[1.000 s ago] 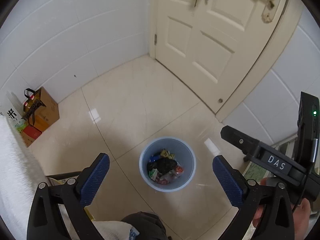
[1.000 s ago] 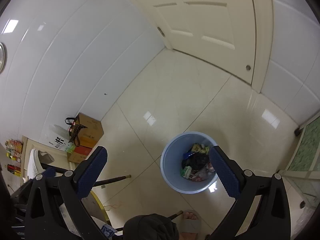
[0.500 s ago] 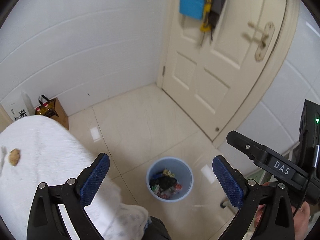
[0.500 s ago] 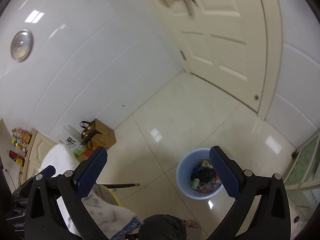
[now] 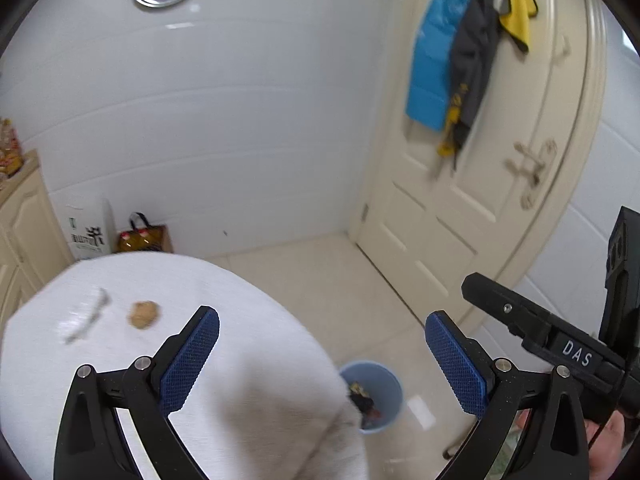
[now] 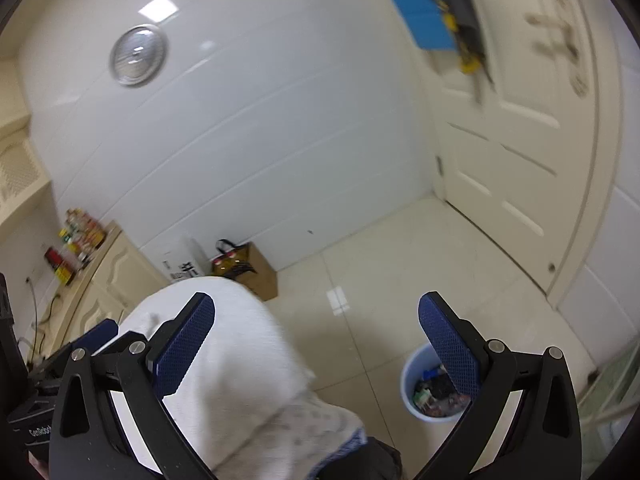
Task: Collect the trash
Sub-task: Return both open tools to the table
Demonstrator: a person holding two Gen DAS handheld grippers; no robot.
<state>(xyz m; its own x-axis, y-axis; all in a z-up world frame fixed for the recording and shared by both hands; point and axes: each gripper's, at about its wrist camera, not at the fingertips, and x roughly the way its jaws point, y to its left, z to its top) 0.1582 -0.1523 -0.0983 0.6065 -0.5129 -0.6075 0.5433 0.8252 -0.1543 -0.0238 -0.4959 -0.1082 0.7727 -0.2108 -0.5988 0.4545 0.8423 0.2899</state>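
A white cloth covers the bench (image 5: 248, 344). The blue bin (image 5: 384, 384) with trash stands on the floor beside it. Left tongs (image 5: 322, 354) and right tongs (image 6: 316, 344) both stand wide, empty. A brown crumb (image 5: 144, 314) lies on the cloth, beside a blurred strip (image 5: 86, 320).

The floor (image 5: 304, 276) is glossy pale tile that mirrors the lamps. A matt, fuzzy white cloth (image 5: 248, 364) covers the bench. The bin (image 6: 412, 384) looks like smooth light-blue plastic. The left tool (image 5: 322, 364) has rough, cross-hatched blue pads (image 5: 190, 360) on matt black plastic.
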